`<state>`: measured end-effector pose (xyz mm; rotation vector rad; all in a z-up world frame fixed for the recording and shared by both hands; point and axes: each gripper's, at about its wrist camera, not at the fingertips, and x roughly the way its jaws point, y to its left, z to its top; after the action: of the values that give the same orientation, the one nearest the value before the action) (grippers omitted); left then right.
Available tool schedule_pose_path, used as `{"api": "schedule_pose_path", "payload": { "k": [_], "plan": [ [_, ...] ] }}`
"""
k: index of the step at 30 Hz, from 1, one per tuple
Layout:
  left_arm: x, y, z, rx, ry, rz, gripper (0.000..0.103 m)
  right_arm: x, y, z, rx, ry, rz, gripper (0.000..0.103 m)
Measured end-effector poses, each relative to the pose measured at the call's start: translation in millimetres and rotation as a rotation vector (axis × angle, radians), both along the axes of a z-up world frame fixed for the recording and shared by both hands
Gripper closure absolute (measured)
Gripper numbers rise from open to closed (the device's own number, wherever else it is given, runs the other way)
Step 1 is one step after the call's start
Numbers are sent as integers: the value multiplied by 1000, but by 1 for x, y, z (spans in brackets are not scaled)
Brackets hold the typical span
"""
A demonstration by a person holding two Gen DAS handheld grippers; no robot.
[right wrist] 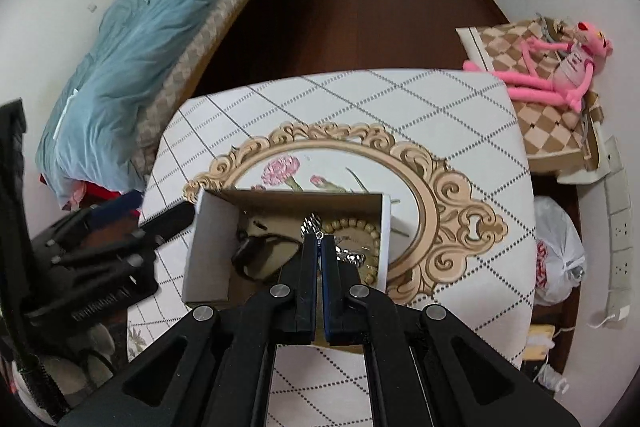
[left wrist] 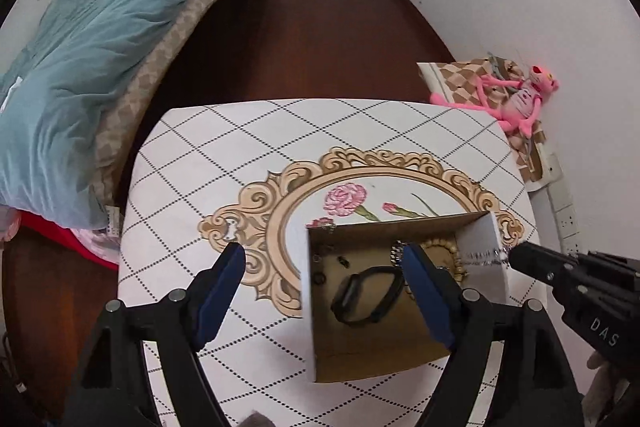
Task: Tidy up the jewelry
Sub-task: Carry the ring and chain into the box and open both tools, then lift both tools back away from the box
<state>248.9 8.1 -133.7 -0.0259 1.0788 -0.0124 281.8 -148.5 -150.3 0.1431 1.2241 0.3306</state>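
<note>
An open cardboard box (left wrist: 376, 359) sits on the patterned table (left wrist: 224, 147). Inside lie a black watch (left wrist: 368, 293), a beige bead bracelet (left wrist: 440, 247) and small dark pieces. My left gripper (left wrist: 324, 267) is open, its fingers on either side of the box's left wall. My right gripper (right wrist: 319, 241) is shut on a silver chain (right wrist: 312, 225) and holds it over the box (right wrist: 208, 251), above the bead bracelet (right wrist: 352, 227) and beside the watch (right wrist: 248, 255). The right gripper also shows in the left wrist view (left wrist: 516, 257) with the chain (left wrist: 484, 255) at the box's right wall.
A bed with a blue quilt (left wrist: 92, 67) stands to the left. A pink plush toy (left wrist: 516, 99) lies on a checkered cushion beyond the table's right corner. A white plastic bag (right wrist: 560, 251) sits on the floor at the right, by wall sockets.
</note>
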Motion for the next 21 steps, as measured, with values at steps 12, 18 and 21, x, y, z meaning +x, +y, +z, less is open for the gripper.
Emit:
{"api": "schedule_pose_path", "payload": {
  "k": [12, 18, 21],
  "plan": [
    [-18, 12, 4, 93, -46, 69, 2, -12, 0, 0, -145, -14, -16, 24],
    [-35, 12, -4, 134, -50, 94, 1, -30, 0, -10, -296, -53, -63, 7],
    [-42, 11, -11, 138, -35, 101, 1, -37, -2, -16, -325, -58, -93, 2]
  ]
}}
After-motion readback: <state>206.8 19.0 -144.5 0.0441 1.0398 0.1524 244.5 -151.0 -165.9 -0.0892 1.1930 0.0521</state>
